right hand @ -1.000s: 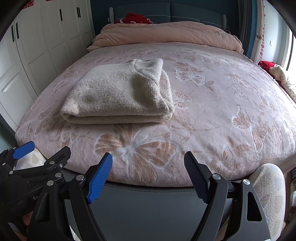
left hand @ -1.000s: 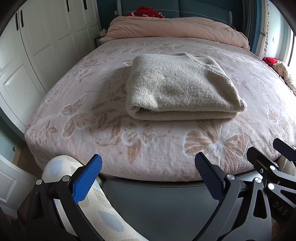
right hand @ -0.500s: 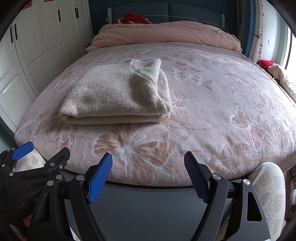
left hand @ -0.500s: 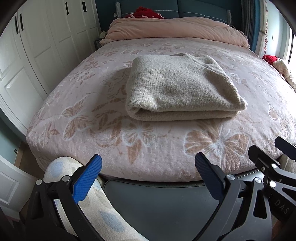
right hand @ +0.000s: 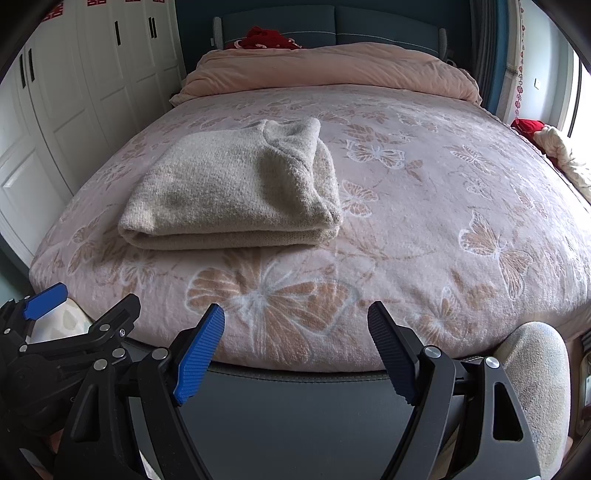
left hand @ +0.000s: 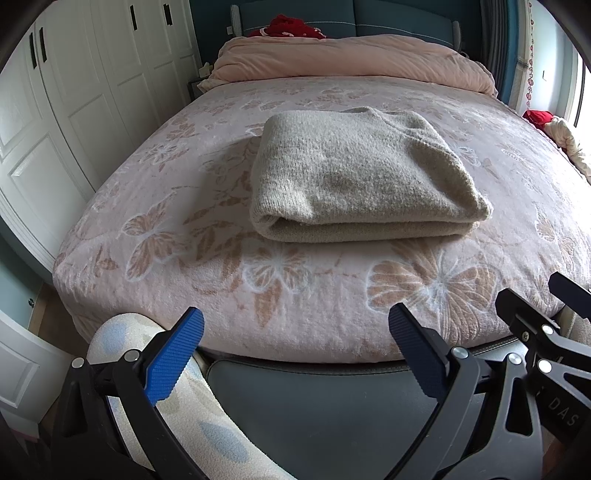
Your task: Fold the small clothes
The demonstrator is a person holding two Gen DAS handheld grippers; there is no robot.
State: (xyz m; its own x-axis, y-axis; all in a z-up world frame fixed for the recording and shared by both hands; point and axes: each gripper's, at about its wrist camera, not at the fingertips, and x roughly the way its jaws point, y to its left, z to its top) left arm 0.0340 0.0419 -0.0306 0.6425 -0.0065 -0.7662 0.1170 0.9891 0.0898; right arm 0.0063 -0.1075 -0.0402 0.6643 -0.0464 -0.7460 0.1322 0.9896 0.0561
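Folded beige sweater (left hand: 358,177) lies on the butterfly-print bed (left hand: 155,236); my left gripper (left hand: 295,354) and right gripper (right hand: 295,347) hover apart from it, jaws wide, empty.

The folded knitted sweater (left hand: 354,177) is light beige, a little greyish on the top. It lies on a soft pale pink fleece blanket (left hand: 184,236) that carries a pattern of butterflies and leaves in peach-brown with white outlines. The rolled quilt at the head of the bed (left hand: 343,59) is plain salmon pink. The padded headboard (left hand: 399,18) is dark teal, and a bright red cloth (left hand: 291,27) lies on it. The panelled wardrobe doors (left hand: 74,92) are white with black handles. The left gripper (left hand: 295,343) and the right gripper (right hand: 295,339) are black with ribbed blue pads (right hand: 199,358). The person's fleece trouser leg (left hand: 177,417) is cream with light blue spots.
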